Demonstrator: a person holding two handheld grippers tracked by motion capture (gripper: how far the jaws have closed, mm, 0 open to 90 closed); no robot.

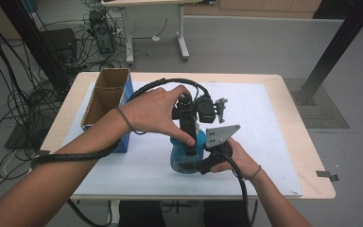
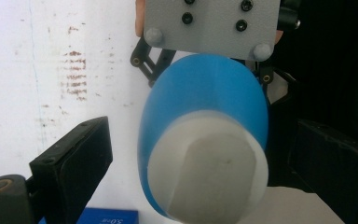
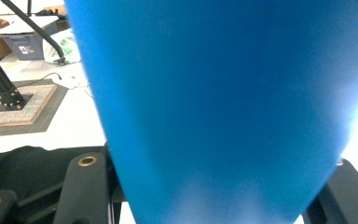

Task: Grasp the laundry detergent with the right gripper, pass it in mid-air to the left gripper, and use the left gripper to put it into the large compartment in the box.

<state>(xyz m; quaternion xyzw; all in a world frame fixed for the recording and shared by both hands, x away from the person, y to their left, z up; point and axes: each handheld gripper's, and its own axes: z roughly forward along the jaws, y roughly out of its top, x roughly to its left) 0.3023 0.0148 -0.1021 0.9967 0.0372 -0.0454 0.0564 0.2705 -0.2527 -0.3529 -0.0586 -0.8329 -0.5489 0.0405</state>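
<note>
A blue bottle (image 1: 183, 158) with a white cap (image 2: 205, 172) is held off the white mat, tilted. My right gripper (image 3: 214, 168) is shut on its blue body (image 3: 214, 93), one black jaw on each side; its grey plate (image 1: 222, 135) shows in the high view. My left gripper (image 1: 189, 139) comes down from above. Its jaws stand open on either side of the white cap, with a gap between each pad and the cap. The left gripper's fingers (image 2: 74, 158) do not touch the bottle (image 2: 205, 93). A hand (image 1: 153, 111) covers most of the left gripper's body.
An open cardboard box (image 1: 105, 97) with a blue side stands at the table's left. The white mat (image 1: 264, 142) covers most of the wooden table (image 1: 307, 146). Cables trail off the left edge. A blue printed box (image 2: 109, 217) lies under the left gripper.
</note>
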